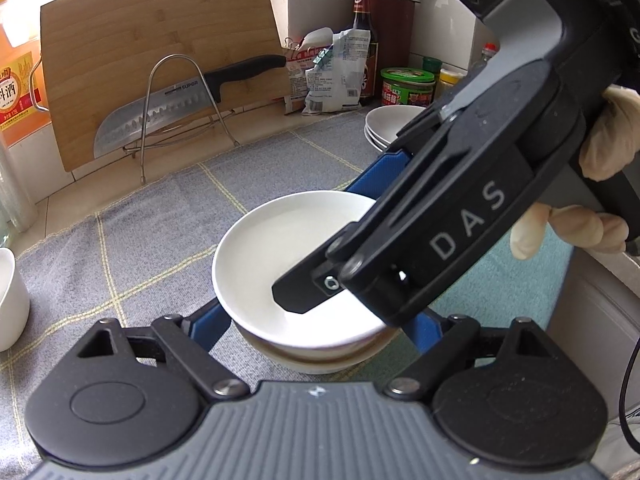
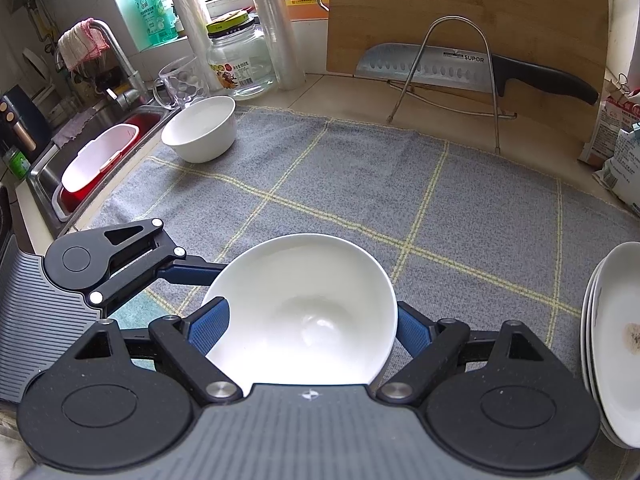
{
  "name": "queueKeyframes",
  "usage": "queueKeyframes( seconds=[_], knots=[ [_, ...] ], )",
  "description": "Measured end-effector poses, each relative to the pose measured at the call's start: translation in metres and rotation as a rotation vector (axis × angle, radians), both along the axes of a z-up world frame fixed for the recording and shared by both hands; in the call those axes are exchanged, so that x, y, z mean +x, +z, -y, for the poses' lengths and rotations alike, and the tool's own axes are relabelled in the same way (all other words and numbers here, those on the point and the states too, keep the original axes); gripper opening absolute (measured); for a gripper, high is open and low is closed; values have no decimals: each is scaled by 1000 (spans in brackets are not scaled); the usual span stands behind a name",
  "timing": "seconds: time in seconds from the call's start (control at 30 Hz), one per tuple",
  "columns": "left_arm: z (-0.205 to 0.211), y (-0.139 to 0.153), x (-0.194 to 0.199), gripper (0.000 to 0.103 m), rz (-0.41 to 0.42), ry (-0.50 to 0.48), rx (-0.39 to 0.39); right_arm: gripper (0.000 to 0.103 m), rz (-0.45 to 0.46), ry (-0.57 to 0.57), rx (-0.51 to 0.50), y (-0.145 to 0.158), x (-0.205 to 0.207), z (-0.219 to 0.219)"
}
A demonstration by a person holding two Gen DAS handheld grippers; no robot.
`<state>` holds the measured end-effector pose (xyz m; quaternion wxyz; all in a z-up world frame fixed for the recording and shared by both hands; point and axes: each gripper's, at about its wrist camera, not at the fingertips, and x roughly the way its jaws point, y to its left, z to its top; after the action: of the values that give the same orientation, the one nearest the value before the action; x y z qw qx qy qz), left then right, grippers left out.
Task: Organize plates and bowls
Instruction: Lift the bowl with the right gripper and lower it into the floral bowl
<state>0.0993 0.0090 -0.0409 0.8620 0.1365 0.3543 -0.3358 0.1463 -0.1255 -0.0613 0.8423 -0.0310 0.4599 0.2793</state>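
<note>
The right claw (image 2: 312,330) holds a white bowl (image 2: 304,312) by its sides, a blue pad pressed to each flank; in the left wrist view this bowl sits nested on a second bowl (image 1: 316,362) beneath it, on the grey cloth (image 2: 360,184); the left claw (image 1: 320,320) stands wide around the pair, its pads beside the lower bowl, contact unclear; ahead and left of the right claw sits another bowl (image 2: 200,128); to its right, stacked plates (image 2: 616,340).
</note>
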Motion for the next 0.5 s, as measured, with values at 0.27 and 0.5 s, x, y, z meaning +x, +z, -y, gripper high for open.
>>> queueKeyframes(
  seconds=[0.27,0.5],
  knots=[
    [1,0,1,91,-3,0,-1,91,1,-2,-6,-2,0,-1],
    [0,-1,0,93,4,-10,-2,96,-5,-2,-14,-4,-1,-3]
  ],
)
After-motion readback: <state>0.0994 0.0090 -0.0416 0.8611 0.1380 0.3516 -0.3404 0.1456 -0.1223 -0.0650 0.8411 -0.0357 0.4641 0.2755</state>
